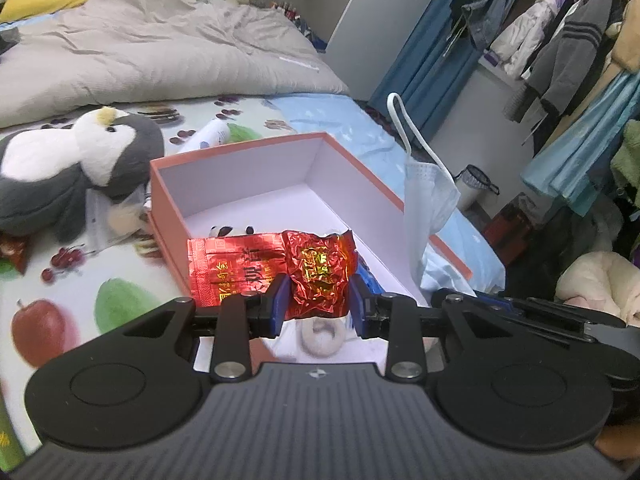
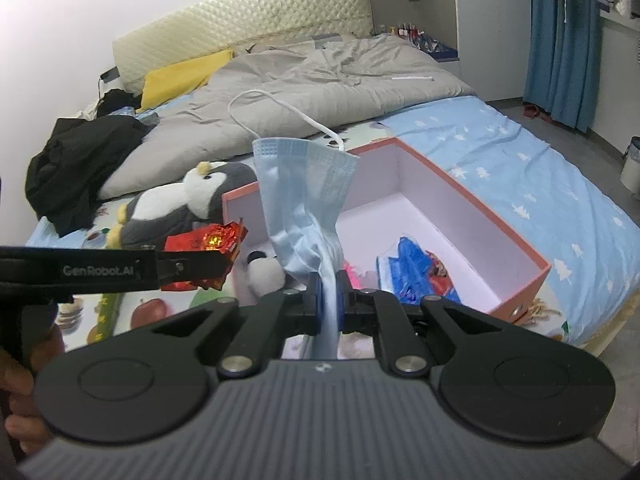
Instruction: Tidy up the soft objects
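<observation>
My left gripper point(image 1: 318, 300) is shut on a crinkled red foil packet point(image 1: 320, 272), with flat red sachets point(image 1: 224, 268) beside it, held over the near edge of an open orange box point(image 1: 168, 200). My right gripper point(image 2: 329, 296) is shut on a light blue face mask point(image 2: 304, 200), which stands up in front of the box point(image 2: 520, 248). The mask also shows in the left wrist view point(image 1: 424, 200). Inside the box lie a small panda plush point(image 2: 264, 272), a blue packet point(image 2: 416, 264) and a pink item point(image 2: 354, 270). The left gripper with its red packet shows in the right wrist view point(image 2: 212, 252).
A grey and white penguin plush point(image 1: 72, 168) lies left of the box on the fruit-print sheet point(image 1: 80, 308). A grey duvet point(image 1: 160, 52), a yellow pillow point(image 2: 180, 76) and black clothes point(image 2: 80, 168) lie further back. Clothes hang on a rack point(image 1: 560, 40) at the right.
</observation>
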